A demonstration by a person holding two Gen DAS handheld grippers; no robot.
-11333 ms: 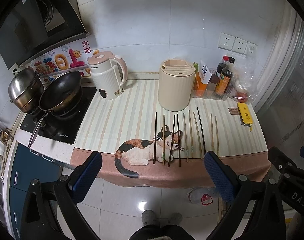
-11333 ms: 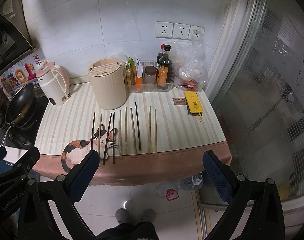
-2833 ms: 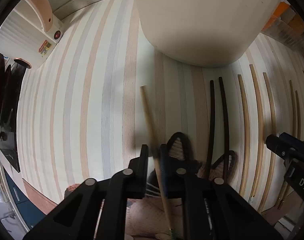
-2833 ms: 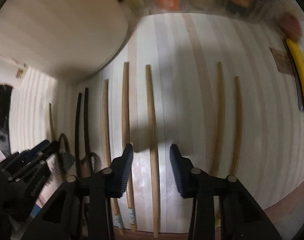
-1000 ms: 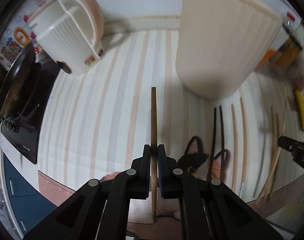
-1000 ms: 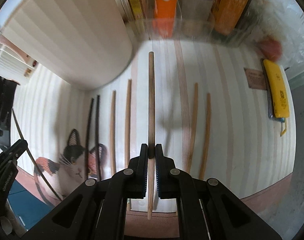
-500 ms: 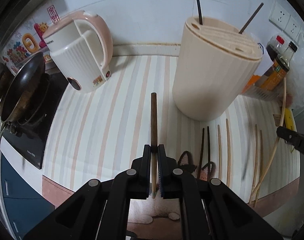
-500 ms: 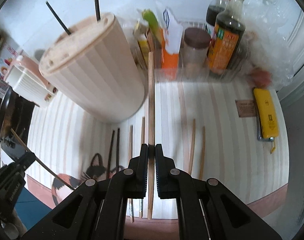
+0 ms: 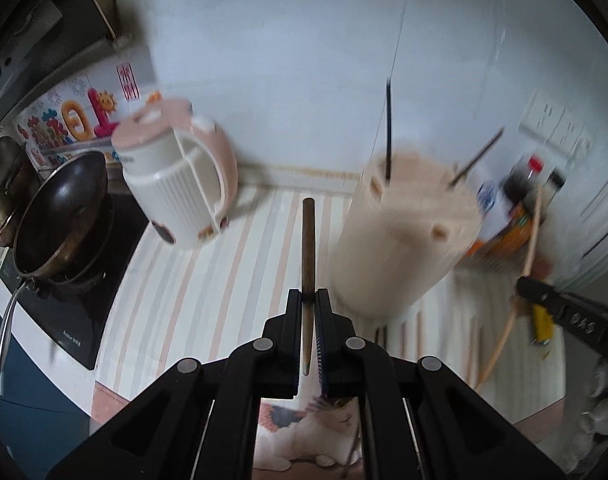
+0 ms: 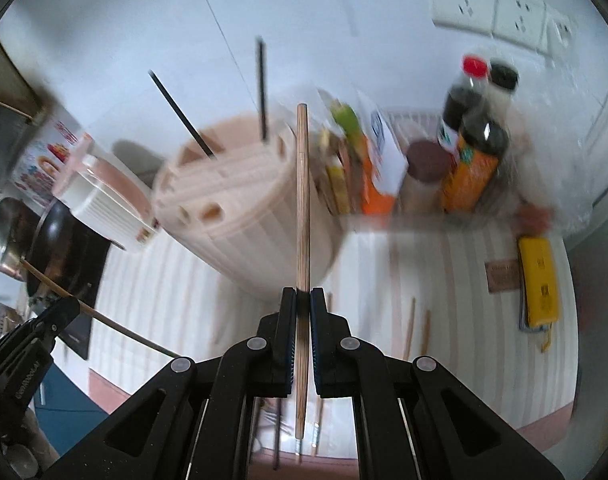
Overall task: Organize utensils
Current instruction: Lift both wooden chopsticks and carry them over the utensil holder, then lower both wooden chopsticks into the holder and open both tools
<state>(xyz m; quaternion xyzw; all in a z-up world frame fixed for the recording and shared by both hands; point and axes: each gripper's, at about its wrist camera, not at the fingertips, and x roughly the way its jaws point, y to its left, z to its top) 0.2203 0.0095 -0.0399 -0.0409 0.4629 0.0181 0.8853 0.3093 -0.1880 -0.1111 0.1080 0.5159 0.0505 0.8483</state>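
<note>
Both clamped: left gripper (image 9: 309,300) on brown chopstick (image 9: 308,248), right gripper (image 10: 303,298) on pale chopstick (image 10: 302,200) (airborne).

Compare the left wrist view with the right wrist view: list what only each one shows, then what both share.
Only the left wrist view shows the left gripper clamped on a brown wooden chopstick and the cat picture on the striped mat.

Only the right wrist view shows the right gripper clamped on a pale wooden chopstick and the small brown card beside the yellow phone.

Both show the round beige utensil holder with two black chopsticks standing in it, the pink and white kettle, the dark frying pan and the sauce bottles.
</note>
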